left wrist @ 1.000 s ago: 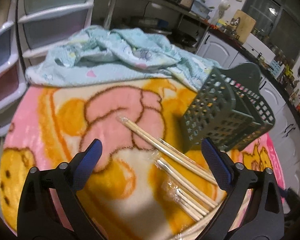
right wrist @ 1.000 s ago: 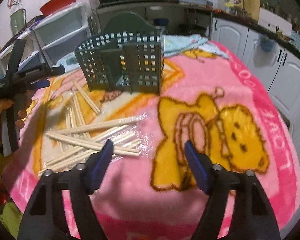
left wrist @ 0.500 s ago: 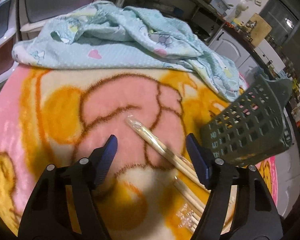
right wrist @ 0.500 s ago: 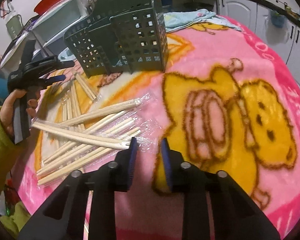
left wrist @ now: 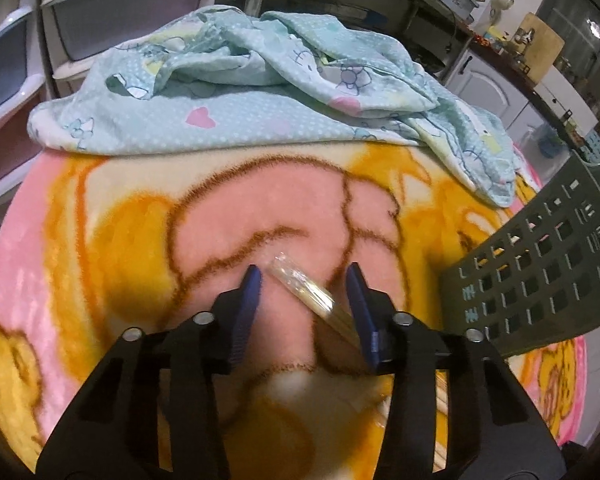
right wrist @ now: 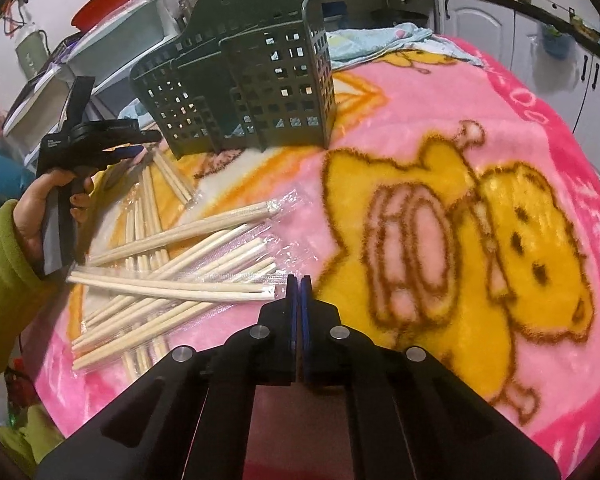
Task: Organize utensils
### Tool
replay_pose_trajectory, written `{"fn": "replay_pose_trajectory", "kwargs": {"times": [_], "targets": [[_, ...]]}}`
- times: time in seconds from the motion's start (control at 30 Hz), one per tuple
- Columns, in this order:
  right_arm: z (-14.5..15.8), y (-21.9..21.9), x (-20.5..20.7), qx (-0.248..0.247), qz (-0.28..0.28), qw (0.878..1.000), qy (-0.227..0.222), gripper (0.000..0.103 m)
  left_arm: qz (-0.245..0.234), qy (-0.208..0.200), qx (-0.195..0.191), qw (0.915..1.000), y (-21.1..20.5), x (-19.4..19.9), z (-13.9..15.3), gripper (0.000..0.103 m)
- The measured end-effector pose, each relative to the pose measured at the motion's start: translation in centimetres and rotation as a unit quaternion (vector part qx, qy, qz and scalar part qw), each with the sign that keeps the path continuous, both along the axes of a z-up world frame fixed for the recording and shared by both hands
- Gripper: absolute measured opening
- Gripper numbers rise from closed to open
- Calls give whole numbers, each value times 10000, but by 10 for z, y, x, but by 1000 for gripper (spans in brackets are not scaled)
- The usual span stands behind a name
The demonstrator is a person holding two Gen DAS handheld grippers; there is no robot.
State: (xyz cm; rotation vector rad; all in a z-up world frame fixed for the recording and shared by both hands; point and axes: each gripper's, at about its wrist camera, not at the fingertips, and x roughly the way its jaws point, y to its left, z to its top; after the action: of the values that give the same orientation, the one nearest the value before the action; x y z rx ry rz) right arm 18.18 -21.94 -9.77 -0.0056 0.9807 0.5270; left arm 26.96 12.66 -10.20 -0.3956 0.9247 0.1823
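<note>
Meanwhile, the left gripper (left wrist: 305, 276) had narrowed its jaws around one plastic-wrapped pair of wooden chopsticks (left wrist: 302, 286) lying on the pink bear-print blanket (left wrist: 100, 240), straddling it but not yet clamping. The right gripper (right wrist: 299, 285) had pressed its jaws together, seemingly empty, beside the scattered chopstick pile (right wrist: 172, 264). The dark green slotted utensil basket (right wrist: 244, 80) waited, so the first pickup looked imminent.

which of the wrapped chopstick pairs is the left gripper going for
The wrapped pair lying alone beside the green basket, apart from the pile. Its tip sits between the left gripper's open fingers; no other pair does.
</note>
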Motion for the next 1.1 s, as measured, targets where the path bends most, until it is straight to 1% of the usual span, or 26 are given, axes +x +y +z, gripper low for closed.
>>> {"fn": "replay_pose_trajectory", "kwargs": {"times": [0.03,0.1,0.2,0.27,0.37,0.53,0.67,0.83,0.97,1.0,1.1], "targets": [[1,0,-1,-4,-15,10000,-33,2,16,8,36,10000,1,1,0,26],[5,-1,-2,-26,-28,9999,-122,2,18,-3,92,10000,3,0,-1,22],[15,1,-6,-54,-27,9994,-337,2,10,-68,48,10000,8,-1,-2,17],[23,3,-9,-64,-6,9988,-491,2,-16,-105,-19,9999,9,-3,-1,14],[34,6,-12,-71,18,9976,-693,1,-108,-262,-225,9993,12,-9,6,9],[59,13,-21,-48,147,9936,-1123,1,-223,-759,-289,9965,11,-29,38,5],[77,21,-28,-33,284,9897,-1404,1,-390,-1161,-321,9920,4,-48,66,4],[105,29,-33,48,441,9830,-1781,1,-738,-1671,-258,9828,-18,-75,106,2],[125,34,-37,94,519,9773,-2052,1,-981,-1963,-262,9753,-36,-86,133,2],[130,35,-37,107,531,9759,-2115,1,-1072,-2062,-249,9723,-43,-91,141,2],[143,35,-40,155,563,9723,-2262,1,-1255,-2216,-265,9667,-56,-96,158,1]]}}
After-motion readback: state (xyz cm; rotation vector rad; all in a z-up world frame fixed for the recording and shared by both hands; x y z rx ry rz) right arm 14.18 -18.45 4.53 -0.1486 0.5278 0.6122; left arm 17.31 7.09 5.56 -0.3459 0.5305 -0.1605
